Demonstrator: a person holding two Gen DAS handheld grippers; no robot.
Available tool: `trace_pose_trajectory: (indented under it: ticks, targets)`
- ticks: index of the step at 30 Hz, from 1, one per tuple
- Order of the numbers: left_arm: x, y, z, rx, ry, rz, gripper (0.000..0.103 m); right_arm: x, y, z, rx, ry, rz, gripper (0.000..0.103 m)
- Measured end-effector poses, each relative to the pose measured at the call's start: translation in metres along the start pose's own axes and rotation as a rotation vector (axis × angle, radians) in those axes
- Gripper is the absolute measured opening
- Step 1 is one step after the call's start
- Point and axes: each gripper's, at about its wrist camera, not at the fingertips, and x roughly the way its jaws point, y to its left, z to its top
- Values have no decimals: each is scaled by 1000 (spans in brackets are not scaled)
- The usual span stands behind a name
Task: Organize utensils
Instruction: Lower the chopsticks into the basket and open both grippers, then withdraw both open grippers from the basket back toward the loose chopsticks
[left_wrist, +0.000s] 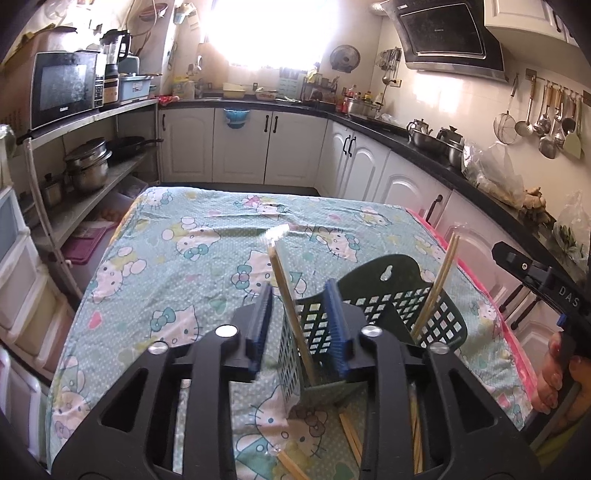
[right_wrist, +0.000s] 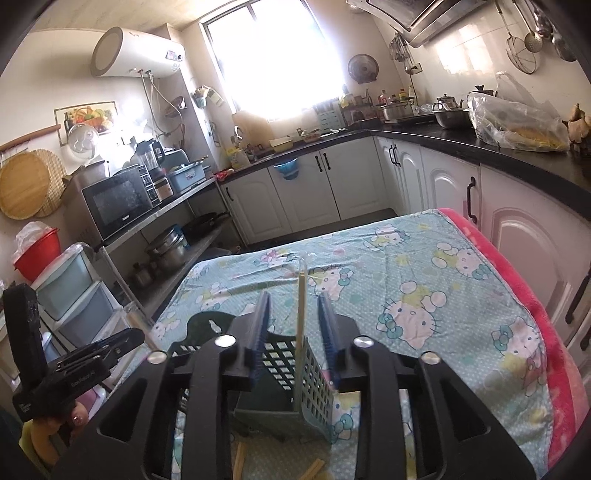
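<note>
Blown-out daylight glare from the window, bowed fisheye edges, dark corners.

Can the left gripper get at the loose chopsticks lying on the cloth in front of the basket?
Probably yes. The left gripper is open, pads clear of the wrapped chopsticks standing in the basket. The loose chopsticks lie uncovered just below it.

Holder on table, chopsticks upright inside — more chopsticks lying before it

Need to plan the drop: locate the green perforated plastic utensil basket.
The green perforated plastic utensil basket stands on the cartoon-cat tablecloth, right of centre in the left wrist view.
</note>
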Motion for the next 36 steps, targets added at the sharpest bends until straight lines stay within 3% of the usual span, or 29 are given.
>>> trace_pose_trajectory:
  ticks: [2,11,21,36]
  targets:
    - [-3,0,-2,-1,-3,-3,36,-5,0,-3,-1,1,-1,41]
    - [-25,3,-11,-20,-32,-4,62,-33,1,-15,-31,-3,-18,50]
    - [-45,3,-29,-40,-50,-16,84,-56,3,-32,-74,0,-36,58]
    - [-59,11,-57,-74,-41,-2,90,-65,5,-63,-97,55,-26,60]
